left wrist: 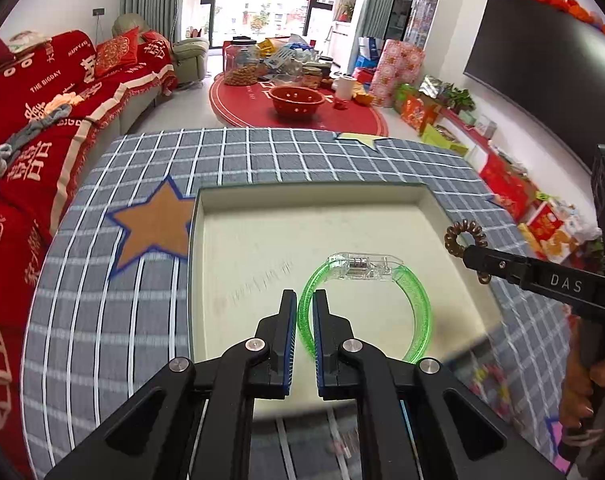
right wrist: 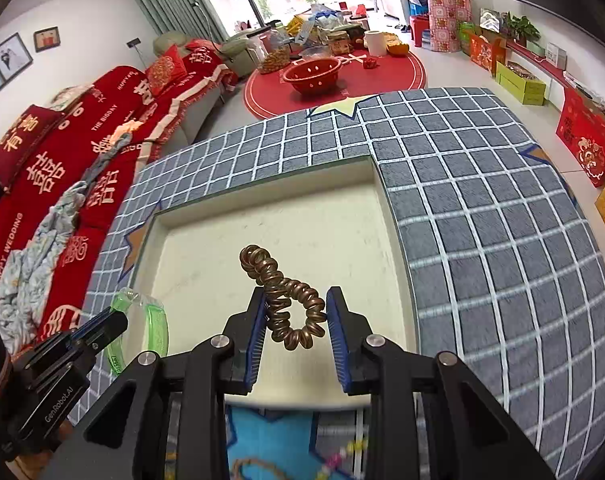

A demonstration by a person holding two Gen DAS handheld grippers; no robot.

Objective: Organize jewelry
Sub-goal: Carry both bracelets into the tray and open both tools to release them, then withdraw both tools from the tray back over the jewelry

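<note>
My left gripper point(left wrist: 304, 300) is shut on the band of a glittery green bracelet point(left wrist: 416, 300) with a clear clasp, held over the cream tray point(left wrist: 262, 240). My right gripper point(right wrist: 296, 302) is shut on a bronze spiral hair tie point(right wrist: 290, 296), which is pinched between the fingers and loops upward above the tray point(right wrist: 322, 224). The hair tie also shows in the left wrist view point(left wrist: 458, 236) at the right gripper's tip, over the tray's right rim. The bracelet shows at lower left in the right wrist view point(right wrist: 154, 328), held by the left gripper point(right wrist: 110, 320).
The tray lies on a grey checked cloth point(left wrist: 142, 320) with an orange star point(left wrist: 154, 224). Blurred beads lie below the tray's near edge point(right wrist: 262, 468). A red sofa point(left wrist: 30, 128) stands left; a red round mat with a red basket point(left wrist: 296, 100) lies beyond.
</note>
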